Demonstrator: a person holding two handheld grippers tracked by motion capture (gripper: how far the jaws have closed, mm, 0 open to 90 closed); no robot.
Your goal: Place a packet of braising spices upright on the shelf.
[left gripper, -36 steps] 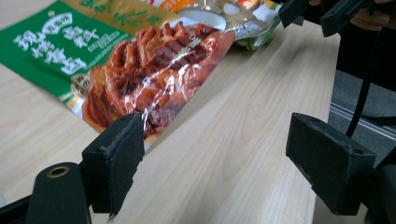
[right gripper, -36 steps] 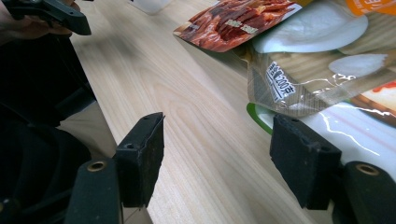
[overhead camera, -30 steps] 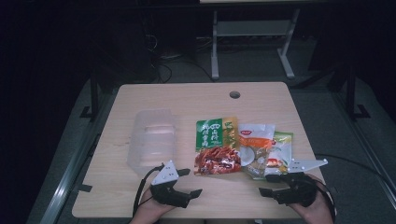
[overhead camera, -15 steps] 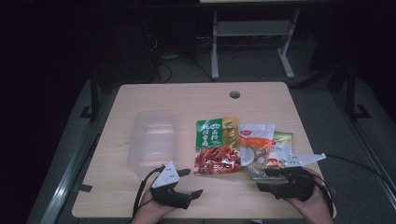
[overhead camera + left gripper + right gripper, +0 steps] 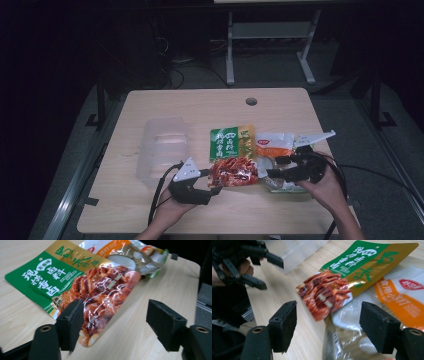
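Observation:
A green, gold and red food packet (image 5: 231,157) lies mid-table, overlapping a white and orange packet (image 5: 274,145) to its right. My left gripper (image 5: 212,181) sits at the red end of the first packet (image 5: 100,297). Its jaws have just been closing a little and still stand apart, with the packet's near corner between them; the left pad (image 5: 71,325) is beside the film and the right pad is well clear. My right gripper (image 5: 272,167) hovers over the white packet (image 5: 402,302), open, facing the red corner (image 5: 324,295).
A clear plastic container (image 5: 162,147) stands on the wooden table (image 5: 200,105) left of the packets. A round cable hole (image 5: 251,101) is near the far edge. My left gripper (image 5: 249,265) is in the right gripper view, upper left. Bare wood lies in front of the packets.
My right gripper has moved left and lifted over the white packet. My left gripper has shifted right to the red end of the green packet, jaws slightly narrower.

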